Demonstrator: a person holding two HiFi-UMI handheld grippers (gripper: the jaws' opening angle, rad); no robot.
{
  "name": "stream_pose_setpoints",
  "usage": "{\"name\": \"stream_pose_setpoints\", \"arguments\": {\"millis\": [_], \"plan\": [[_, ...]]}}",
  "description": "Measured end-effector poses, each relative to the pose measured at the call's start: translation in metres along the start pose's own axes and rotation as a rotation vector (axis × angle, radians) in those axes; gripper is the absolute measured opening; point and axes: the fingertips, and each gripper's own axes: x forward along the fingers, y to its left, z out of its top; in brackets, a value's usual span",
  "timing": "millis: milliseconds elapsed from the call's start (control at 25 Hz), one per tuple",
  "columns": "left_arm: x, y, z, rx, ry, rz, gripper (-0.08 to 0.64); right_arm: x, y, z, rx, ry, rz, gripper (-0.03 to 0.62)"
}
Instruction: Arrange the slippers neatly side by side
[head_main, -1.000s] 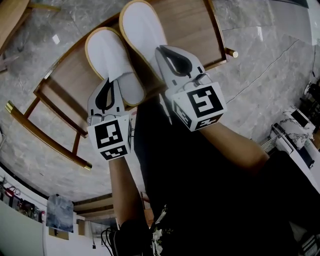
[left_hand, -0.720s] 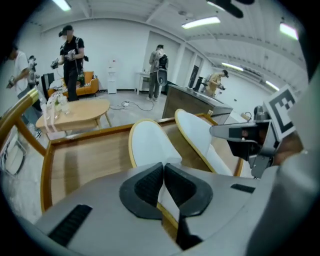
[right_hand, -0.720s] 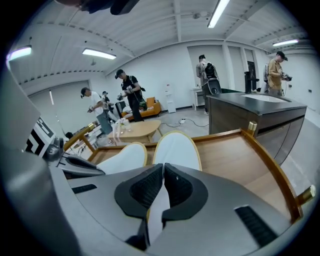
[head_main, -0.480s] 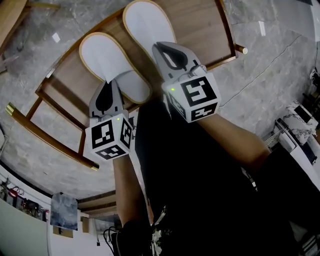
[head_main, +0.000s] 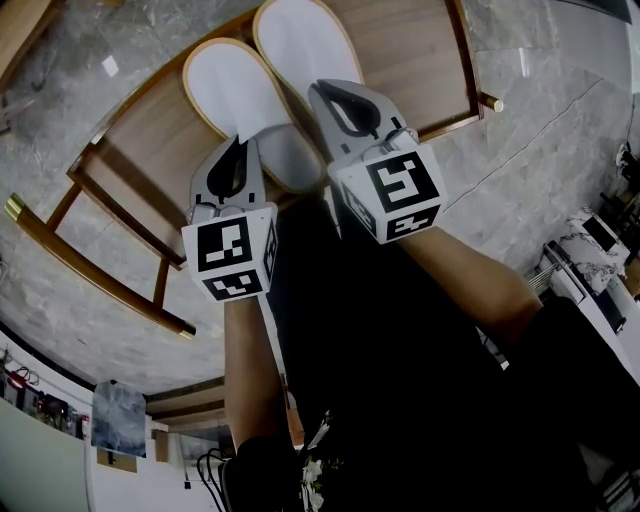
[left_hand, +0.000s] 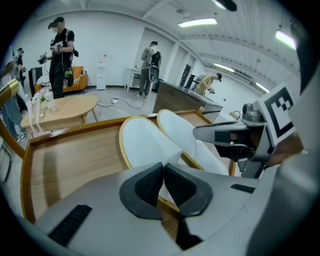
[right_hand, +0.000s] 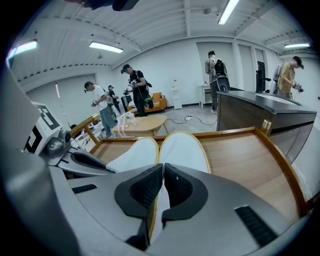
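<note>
Two white slippers with tan rims lie on a wooden tray (head_main: 410, 60). The left slipper (head_main: 240, 100) and the right slipper (head_main: 300, 45) rest side by side, edges touching, toes pointing away. My left gripper (head_main: 238, 145) is at the left slipper's near end, jaws shut on its rim; the left gripper view shows the slipper (left_hand: 142, 142) just beyond the closed gripper (left_hand: 163, 167). My right gripper (head_main: 338, 95) is shut on the right slipper's near edge, and in the right gripper view the tan rim of that slipper (right_hand: 182, 150) runs down between the closed jaws of the gripper (right_hand: 163, 170).
The tray has raised wooden rails (right_hand: 280, 155) and sits on a frame with brass-tipped legs (head_main: 100, 255) over a grey marble floor (head_main: 560, 110). Farther off are a low wooden table (left_hand: 65, 110), a dark counter (right_hand: 270, 110) and several people.
The left slipper has swung in toward the right one, carried by my left gripper; the gap between them has closed and they now lie parallel. The right gripper has barely shifted.
</note>
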Motion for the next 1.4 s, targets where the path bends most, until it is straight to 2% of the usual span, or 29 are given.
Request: {"name": "stream_pose_setpoints", "arguments": {"millis": [400, 1040, 1240, 1400], "plan": [[-0.007, 0.013, -0.002, 0.042, 0.028, 0.006, 0.012, 0.005, 0.014, 0.007, 0.015, -0.007, 0.038, 0.009], [-0.009, 0.017, -0.005, -0.023, -0.008, 0.065, 0.012, 0.001, 0.020, -0.010, -0.045, 0.046, 0.093, 0.009], [-0.018, 0.024, -0.010, -0.077, -0.038, 0.114, 0.012, 0.002, 0.025, -0.012, -0.067, 0.062, 0.127, 0.009], [-0.022, 0.026, -0.016, -0.108, -0.055, 0.125, 0.012, 0.006, 0.030, -0.016, -0.079, 0.073, 0.147, 0.009]]}}
